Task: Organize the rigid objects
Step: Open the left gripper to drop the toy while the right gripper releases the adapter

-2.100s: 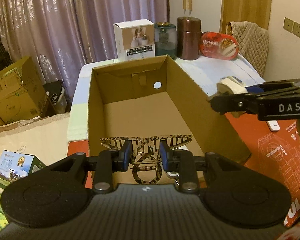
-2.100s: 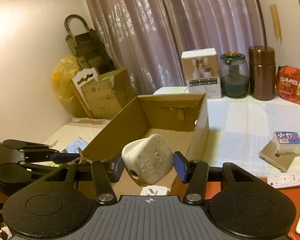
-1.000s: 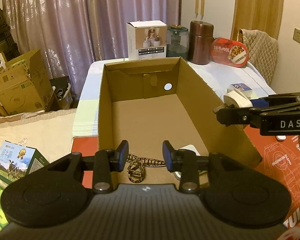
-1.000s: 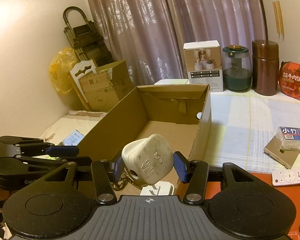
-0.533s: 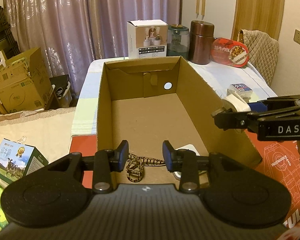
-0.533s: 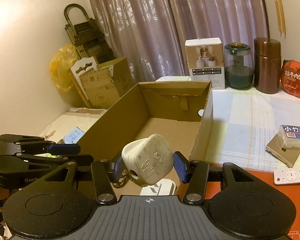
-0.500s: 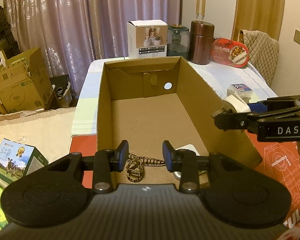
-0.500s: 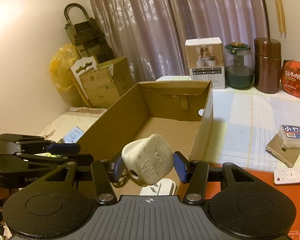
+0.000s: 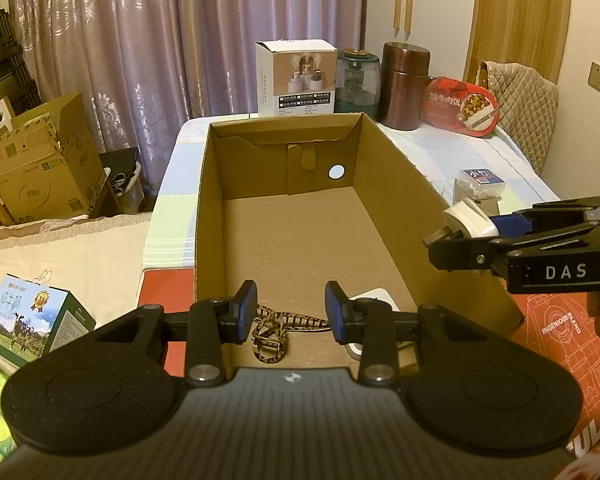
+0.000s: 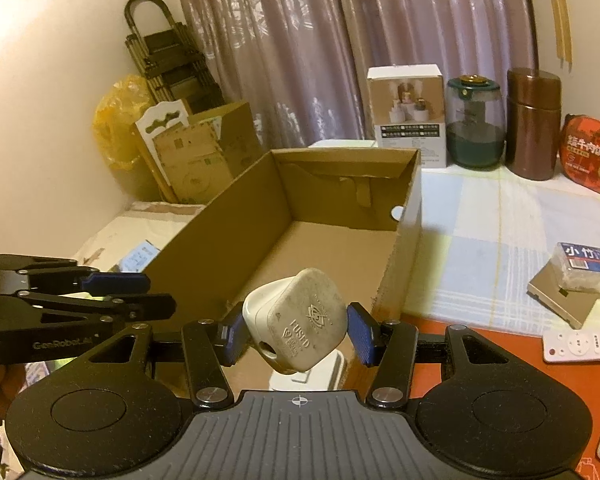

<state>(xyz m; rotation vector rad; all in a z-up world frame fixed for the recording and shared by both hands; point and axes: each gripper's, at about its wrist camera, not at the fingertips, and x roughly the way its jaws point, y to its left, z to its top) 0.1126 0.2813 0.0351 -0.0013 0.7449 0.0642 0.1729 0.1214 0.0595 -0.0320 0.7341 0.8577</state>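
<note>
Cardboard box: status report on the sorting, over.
Left tongs open, empty, over box. Right tongs shut on white plug by its right wall. Hair clip lies inside. Nothing in the way.

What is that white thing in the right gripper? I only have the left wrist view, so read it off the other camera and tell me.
Observer: It is a white plug with FUSED moulded on its face. The right gripper is shut on it from both sides.
Operator: Check the mat to the right of the box for anything in my way, and report.
Observer: A white remote lies flat on the red mat, to the right of the cardboard box and apart from the gripper.
</note>
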